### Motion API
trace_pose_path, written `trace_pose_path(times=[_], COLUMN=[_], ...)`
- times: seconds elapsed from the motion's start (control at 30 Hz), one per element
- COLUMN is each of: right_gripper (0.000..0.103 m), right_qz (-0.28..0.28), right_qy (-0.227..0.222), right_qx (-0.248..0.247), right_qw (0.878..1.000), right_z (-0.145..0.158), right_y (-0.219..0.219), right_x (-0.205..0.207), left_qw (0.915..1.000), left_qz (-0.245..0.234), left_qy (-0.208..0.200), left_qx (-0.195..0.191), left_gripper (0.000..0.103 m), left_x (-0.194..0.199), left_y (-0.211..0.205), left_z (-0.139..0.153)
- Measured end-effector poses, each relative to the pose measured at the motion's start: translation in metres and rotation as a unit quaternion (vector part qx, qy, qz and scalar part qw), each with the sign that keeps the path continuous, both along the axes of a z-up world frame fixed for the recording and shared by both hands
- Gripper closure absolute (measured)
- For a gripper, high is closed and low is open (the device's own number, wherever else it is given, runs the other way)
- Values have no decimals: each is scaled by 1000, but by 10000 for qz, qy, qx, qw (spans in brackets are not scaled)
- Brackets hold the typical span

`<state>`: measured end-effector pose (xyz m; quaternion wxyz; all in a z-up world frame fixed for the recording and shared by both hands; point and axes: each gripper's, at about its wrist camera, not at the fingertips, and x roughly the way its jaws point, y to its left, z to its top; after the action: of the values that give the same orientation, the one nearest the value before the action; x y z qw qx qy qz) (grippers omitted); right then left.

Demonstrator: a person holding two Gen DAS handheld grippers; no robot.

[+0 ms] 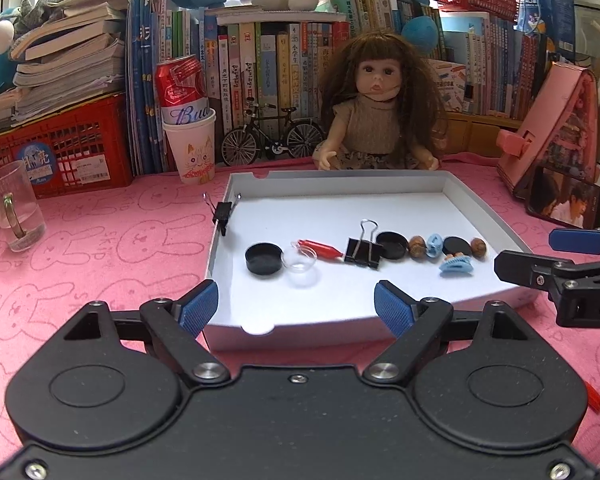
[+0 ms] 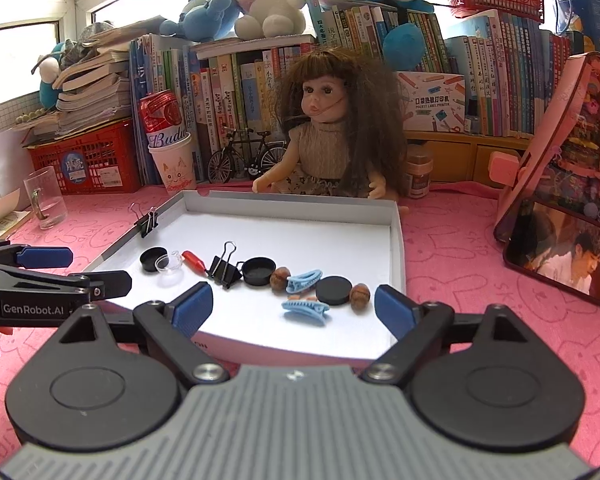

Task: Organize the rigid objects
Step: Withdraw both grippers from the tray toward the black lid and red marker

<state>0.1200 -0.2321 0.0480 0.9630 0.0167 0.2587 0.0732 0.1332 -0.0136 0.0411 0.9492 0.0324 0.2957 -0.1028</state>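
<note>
A white shallow box (image 1: 340, 322) (image 2: 396, 240) lies on the pink cloth. In it stand a row of small things: a black cap (image 1: 263, 259) (image 2: 153, 259), a clear cup (image 1: 299, 261) (image 2: 168, 261), a red clip (image 1: 320, 247) (image 2: 194, 261), a black binder clip (image 1: 364, 251) (image 2: 225, 267), another black cap (image 1: 392, 245) (image 2: 258, 272), two walnuts (image 1: 417, 246) (image 2: 360, 295), two blue hair clips (image 1: 455, 266) (image 2: 305, 309) and a black lid (image 1: 457, 246) (image 2: 332, 290). Another binder clip (image 1: 224, 214) (image 2: 147, 222) grips the box's left wall. My left gripper (image 1: 296, 310) and right gripper (image 2: 293, 309) are open and empty at the box's near edge.
A doll (image 1: 376, 108) sits behind the box, with a toy bicycle (image 1: 274, 134), a paper cup holding a red can (image 1: 190, 148) and books. A glass mug (image 1: 14, 208) stands left. A pink house and a phone (image 1: 566, 202) stand right. A red crate (image 1: 56, 148) is far left.
</note>
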Motion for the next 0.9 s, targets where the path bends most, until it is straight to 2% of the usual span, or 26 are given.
trace_pose_path(times=[0.57,0.9], right_gripper=[8,7], right_qz=[86,221], right_qy=[-2,73], right_qx=[-3,-241], right_qw=[10000,9994], right_z=[-8,-24], right_y=[-5,7], right_x=[-42,-70], left_qw=[9996,9994], left_qz=[7,220], left_qy=[-210,-150], left_qx=[-162,-205], left_gripper=[19,19], left_x=[-63,-79], left_y=[12,32], left_z=[-10,-23])
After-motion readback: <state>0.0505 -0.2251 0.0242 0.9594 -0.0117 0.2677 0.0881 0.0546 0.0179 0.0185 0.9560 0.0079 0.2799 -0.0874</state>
